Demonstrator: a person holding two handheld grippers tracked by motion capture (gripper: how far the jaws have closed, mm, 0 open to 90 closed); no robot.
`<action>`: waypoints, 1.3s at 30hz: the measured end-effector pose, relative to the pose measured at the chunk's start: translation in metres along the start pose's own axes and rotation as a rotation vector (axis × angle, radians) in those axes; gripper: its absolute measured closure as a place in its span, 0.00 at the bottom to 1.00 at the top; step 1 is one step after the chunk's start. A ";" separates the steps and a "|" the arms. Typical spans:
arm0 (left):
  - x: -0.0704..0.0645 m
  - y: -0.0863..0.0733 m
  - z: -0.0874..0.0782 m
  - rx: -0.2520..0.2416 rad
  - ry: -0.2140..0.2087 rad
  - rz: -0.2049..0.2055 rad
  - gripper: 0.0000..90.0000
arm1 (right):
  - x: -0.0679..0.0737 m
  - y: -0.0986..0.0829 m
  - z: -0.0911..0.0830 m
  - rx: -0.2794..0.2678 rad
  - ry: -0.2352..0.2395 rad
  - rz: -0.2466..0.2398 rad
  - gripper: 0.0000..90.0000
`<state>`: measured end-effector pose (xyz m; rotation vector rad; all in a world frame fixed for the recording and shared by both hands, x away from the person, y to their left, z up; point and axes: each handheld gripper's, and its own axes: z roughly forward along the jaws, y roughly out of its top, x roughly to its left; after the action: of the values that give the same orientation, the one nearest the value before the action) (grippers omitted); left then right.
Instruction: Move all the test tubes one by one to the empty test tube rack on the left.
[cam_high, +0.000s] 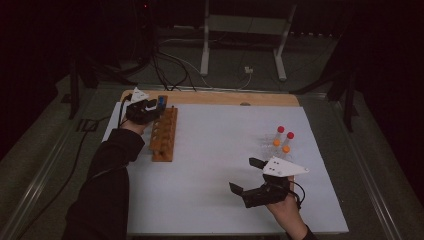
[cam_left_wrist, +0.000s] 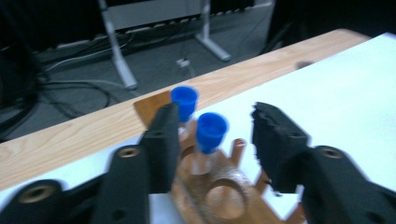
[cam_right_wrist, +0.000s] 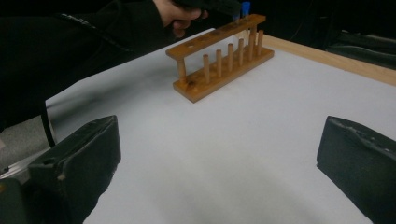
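Two blue-capped tubes (cam_left_wrist: 211, 135) stand in the far end of the wooden rack (cam_high: 164, 134), at the far left of the white table (cam_high: 215, 165). The left gripper (cam_left_wrist: 215, 133) has its jaws spread around the nearer tube, not pressing it, the forearm reaching along the left edge. The right gripper (cam_high: 248, 175) hovers near right, jaws wide apart and empty, pointing left. Red- and orange-capped tubes (cam_high: 283, 139) stand just beyond it.

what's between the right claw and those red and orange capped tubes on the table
Nothing visible. In the high view the right claw hangs open over bare white table, and the capped tubes stand beyond it toward the far right. The wooden rack is away on the left side.
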<state>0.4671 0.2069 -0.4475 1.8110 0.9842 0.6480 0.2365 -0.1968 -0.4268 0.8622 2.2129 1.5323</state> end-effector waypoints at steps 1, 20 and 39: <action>0.000 0.002 -0.003 -0.001 -0.006 -0.006 0.51 | 0.000 0.001 -0.001 -0.003 -0.003 -0.001 0.00; -0.063 0.000 -0.079 -0.042 -0.335 0.058 0.02 | -0.052 0.007 -0.049 -0.055 -0.231 0.021 0.00; -0.113 -0.047 -0.118 -0.058 -0.473 0.079 0.02 | -0.112 -0.034 -0.060 0.049 -0.369 0.137 0.19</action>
<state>0.2991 0.1799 -0.4428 1.8419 0.5726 0.2675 0.2784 -0.3199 -0.4445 1.2236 1.9631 1.2554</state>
